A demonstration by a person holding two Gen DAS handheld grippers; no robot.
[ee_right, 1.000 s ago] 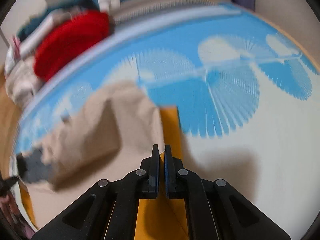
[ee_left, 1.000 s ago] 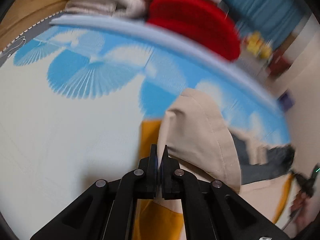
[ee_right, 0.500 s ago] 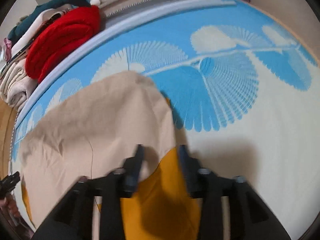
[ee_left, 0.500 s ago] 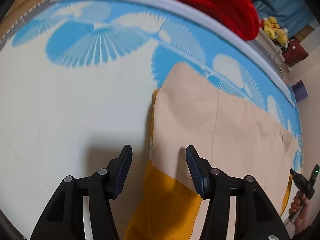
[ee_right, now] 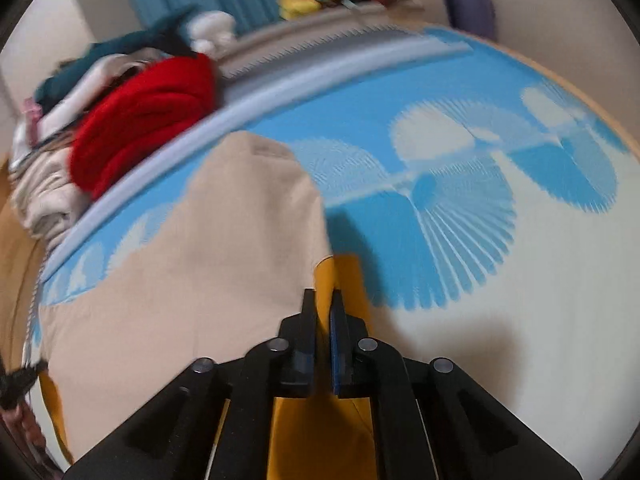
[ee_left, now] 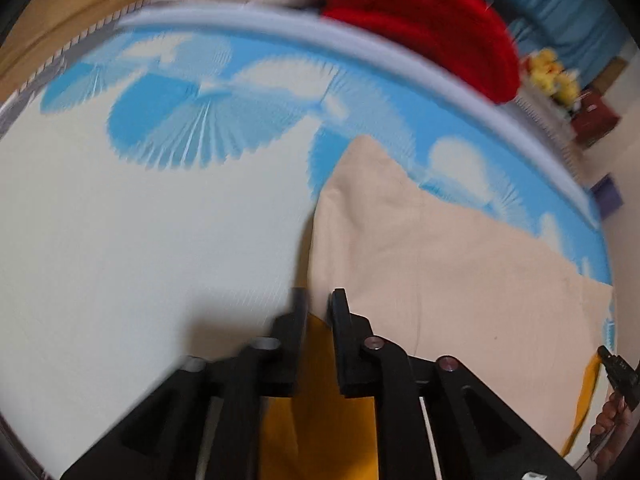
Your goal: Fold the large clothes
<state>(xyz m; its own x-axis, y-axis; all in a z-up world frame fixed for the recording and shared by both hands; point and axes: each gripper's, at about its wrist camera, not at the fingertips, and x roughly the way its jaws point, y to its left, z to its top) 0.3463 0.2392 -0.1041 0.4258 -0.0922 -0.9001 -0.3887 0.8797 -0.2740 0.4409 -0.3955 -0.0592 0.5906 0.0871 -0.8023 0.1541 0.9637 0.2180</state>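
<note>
Between left gripper (ee_left: 319, 304) jaws, just closing: mustard-yellow cloth edge (ee_left: 320, 400), unpinched; beige folded fabric (ee_left: 440, 272) just right. Right gripper (ee_right: 323, 305) likewise narrowing, yellow between, not pressed.

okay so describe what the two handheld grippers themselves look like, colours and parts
Both the left gripper and right gripper are matte black plastic: two flat, narrow fingers on angled linkage arms with round silver pivot pins. The right one's finger pads look dark blue on their inner faces. No cables or markings are visible.

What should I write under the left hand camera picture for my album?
Left gripper, jaws just closing, hovers at the edge of the beige cloth folded over a yellow layer on the blue-and-white bed sheet.
</note>
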